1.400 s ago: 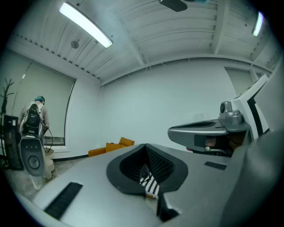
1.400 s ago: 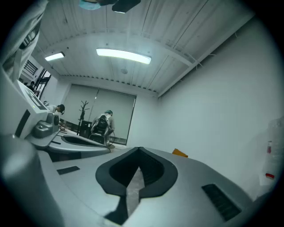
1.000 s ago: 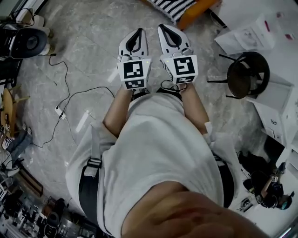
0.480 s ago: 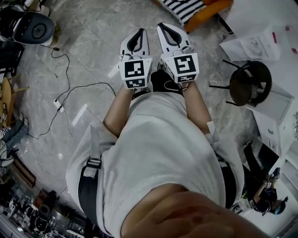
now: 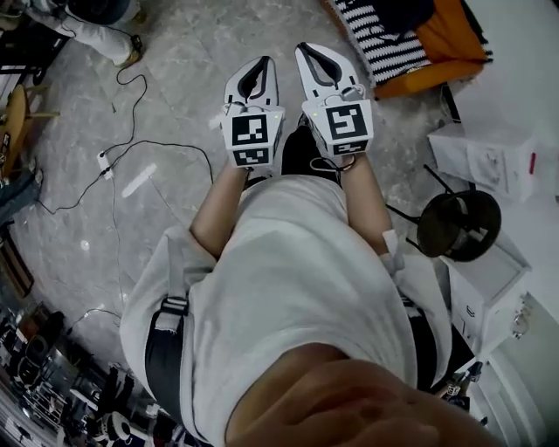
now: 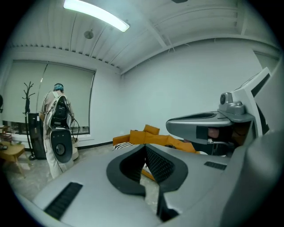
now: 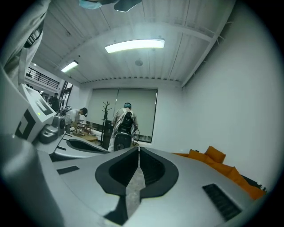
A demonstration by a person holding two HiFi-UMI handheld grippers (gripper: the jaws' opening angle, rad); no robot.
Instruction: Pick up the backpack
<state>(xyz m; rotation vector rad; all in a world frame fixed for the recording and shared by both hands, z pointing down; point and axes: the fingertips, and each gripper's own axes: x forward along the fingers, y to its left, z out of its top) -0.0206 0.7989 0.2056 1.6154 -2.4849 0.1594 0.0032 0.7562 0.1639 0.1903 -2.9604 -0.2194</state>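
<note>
My left hand-held gripper [image 5: 258,65] and right hand-held gripper [image 5: 313,54] are both pressed together, pinching nothing; dark bundle [image 5: 400,13], possibly the backpack, lies on orange couch [image 5: 450,48], ahead-right of me, well apart from both.

I look down on a grey marbled floor [image 5: 175,79] with a black cable [image 5: 170,143] trailing across it. An orange cushion [image 5: 445,52] lies at the upper right beside a black-and-white striped cloth [image 5: 371,35]. A round black stool [image 5: 458,225] stands near white boxes [image 5: 489,161]. Around me I see plain white walls [image 6: 186,84], a ribbed ceiling [image 7: 133,66] with a strip light [image 6: 95,15], a wide blinded window [image 6: 71,97] and a coat stand [image 6: 29,95].
</note>
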